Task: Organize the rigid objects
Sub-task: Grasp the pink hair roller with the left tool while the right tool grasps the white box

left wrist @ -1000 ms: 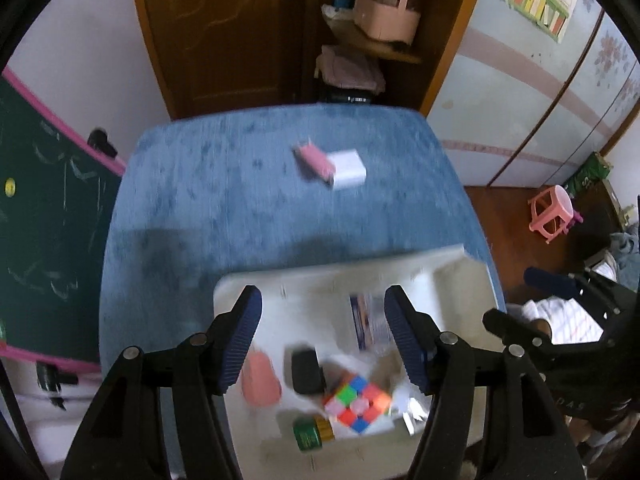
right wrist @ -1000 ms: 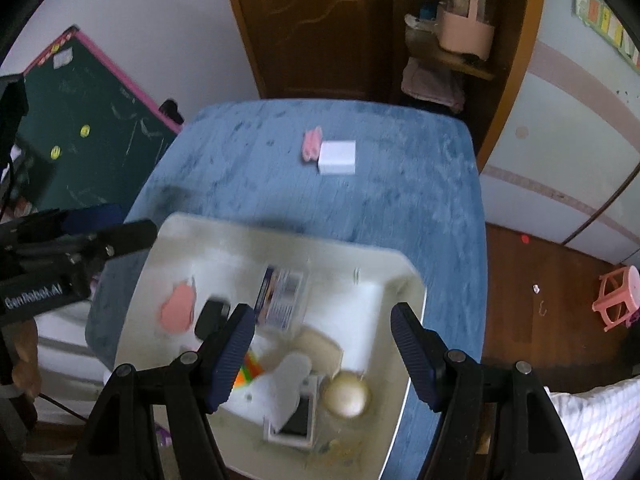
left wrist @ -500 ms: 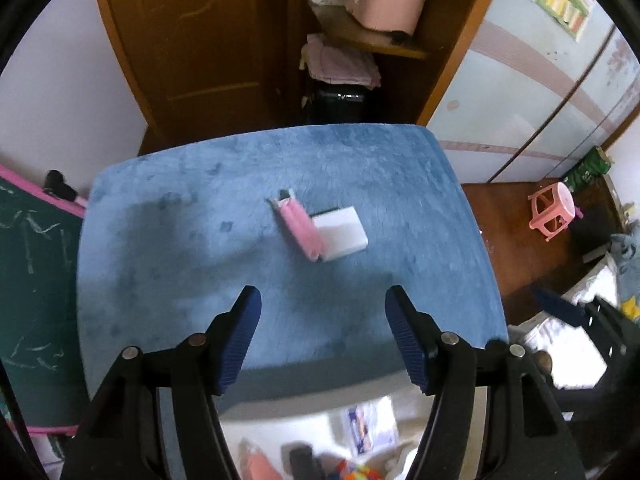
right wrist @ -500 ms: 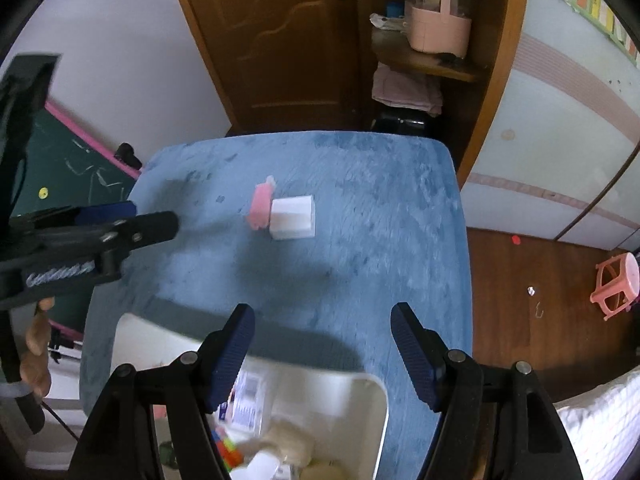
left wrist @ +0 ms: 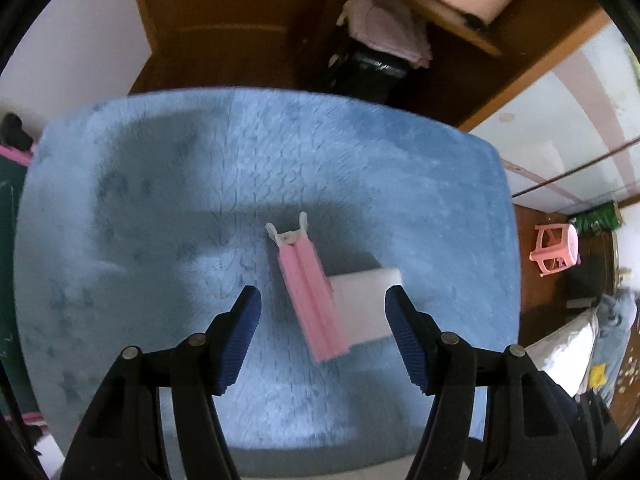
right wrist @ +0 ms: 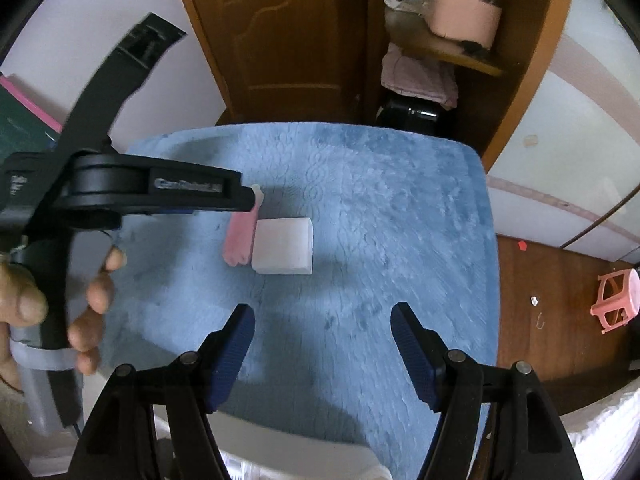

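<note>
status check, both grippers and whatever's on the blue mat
Left gripper open, over pink clip. Right gripper open, empty. Clip touching white block. Nothing blocking.

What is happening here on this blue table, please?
A person holds a two-finger gripper in each hand above a table covered in blue cloth. The left gripper hangs open just over a pink clip that lies against a white block. The right gripper is open too, empty, and farther from the pair. Neither thing is gripped yet. The rim of a white tray shows at the near edge.
</note>
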A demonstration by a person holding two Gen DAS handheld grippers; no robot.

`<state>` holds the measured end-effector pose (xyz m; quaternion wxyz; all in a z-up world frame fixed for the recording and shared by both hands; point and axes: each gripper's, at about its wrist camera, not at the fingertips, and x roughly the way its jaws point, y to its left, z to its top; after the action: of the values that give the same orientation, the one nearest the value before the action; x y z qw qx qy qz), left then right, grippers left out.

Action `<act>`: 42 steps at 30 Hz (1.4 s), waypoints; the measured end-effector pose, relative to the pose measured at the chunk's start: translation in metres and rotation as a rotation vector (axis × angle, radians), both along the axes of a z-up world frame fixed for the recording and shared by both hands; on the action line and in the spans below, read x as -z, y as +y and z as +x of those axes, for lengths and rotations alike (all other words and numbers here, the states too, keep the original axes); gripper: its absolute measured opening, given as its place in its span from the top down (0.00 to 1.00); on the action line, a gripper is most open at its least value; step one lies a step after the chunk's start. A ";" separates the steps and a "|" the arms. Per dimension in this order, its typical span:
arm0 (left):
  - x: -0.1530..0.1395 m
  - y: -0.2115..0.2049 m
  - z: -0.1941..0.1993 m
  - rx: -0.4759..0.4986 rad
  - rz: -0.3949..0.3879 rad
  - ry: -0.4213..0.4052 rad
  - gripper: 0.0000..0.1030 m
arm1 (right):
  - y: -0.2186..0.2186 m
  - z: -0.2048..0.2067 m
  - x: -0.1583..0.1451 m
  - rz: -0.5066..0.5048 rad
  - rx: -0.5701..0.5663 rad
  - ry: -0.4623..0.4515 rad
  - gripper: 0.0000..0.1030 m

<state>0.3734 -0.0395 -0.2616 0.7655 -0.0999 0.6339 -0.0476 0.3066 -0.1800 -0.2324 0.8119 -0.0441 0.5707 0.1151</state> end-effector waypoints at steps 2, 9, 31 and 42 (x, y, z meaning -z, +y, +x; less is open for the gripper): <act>0.012 0.002 0.005 -0.021 0.000 0.024 0.34 | 0.003 0.008 0.009 -0.002 -0.005 0.019 0.31; 0.040 0.004 0.008 -0.061 -0.032 0.080 0.34 | 0.011 0.030 0.031 0.009 -0.001 0.076 0.31; 0.057 0.045 0.008 -0.173 -0.197 0.060 0.72 | 0.046 0.054 0.072 -0.035 -0.034 0.136 0.31; 0.057 0.072 0.001 -0.215 -0.184 0.047 0.72 | 0.062 0.072 0.096 -0.057 -0.022 0.192 0.31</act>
<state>0.3749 0.0324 -0.3182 0.7388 -0.2384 0.6301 -0.0209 0.3791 -0.1184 -0.3289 0.7506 -0.0619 0.6483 0.1114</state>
